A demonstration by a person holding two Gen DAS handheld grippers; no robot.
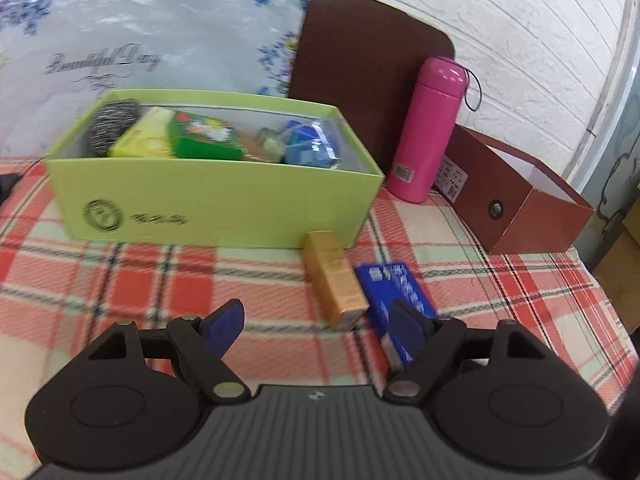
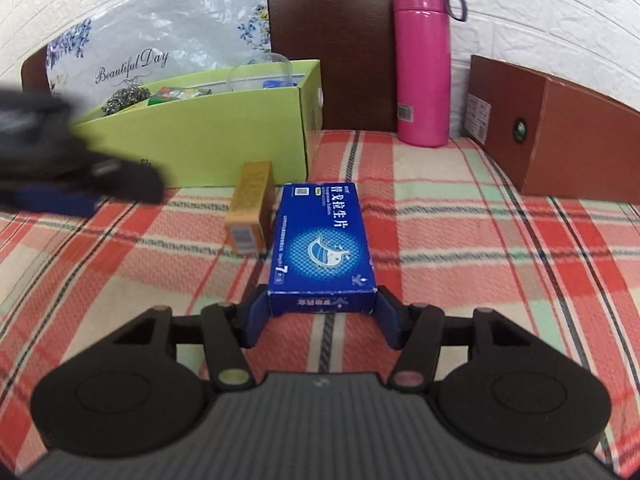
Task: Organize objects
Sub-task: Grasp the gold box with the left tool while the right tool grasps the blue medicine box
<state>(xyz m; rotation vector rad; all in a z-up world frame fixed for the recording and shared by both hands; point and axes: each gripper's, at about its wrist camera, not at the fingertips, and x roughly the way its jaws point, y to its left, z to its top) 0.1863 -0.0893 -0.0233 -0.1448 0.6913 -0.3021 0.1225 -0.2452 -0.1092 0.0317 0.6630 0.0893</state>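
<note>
Right wrist view: right gripper (image 2: 322, 312) angled downward, jaws clamped on blue box (image 2: 323, 240).
Left gripper (image 1: 318, 330): tilted down over plaid blanket (image 1: 120, 292), jaws apart.

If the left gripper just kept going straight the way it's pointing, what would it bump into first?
Most likely the small orange box lying on the checked blanket, just ahead between the open fingers of the left gripper. The green box stands right behind it. Depth is hard to judge in this blurred fisheye view.

White brick wall (image 2: 540, 12), brown headboard (image 2: 332, 40)
</note>
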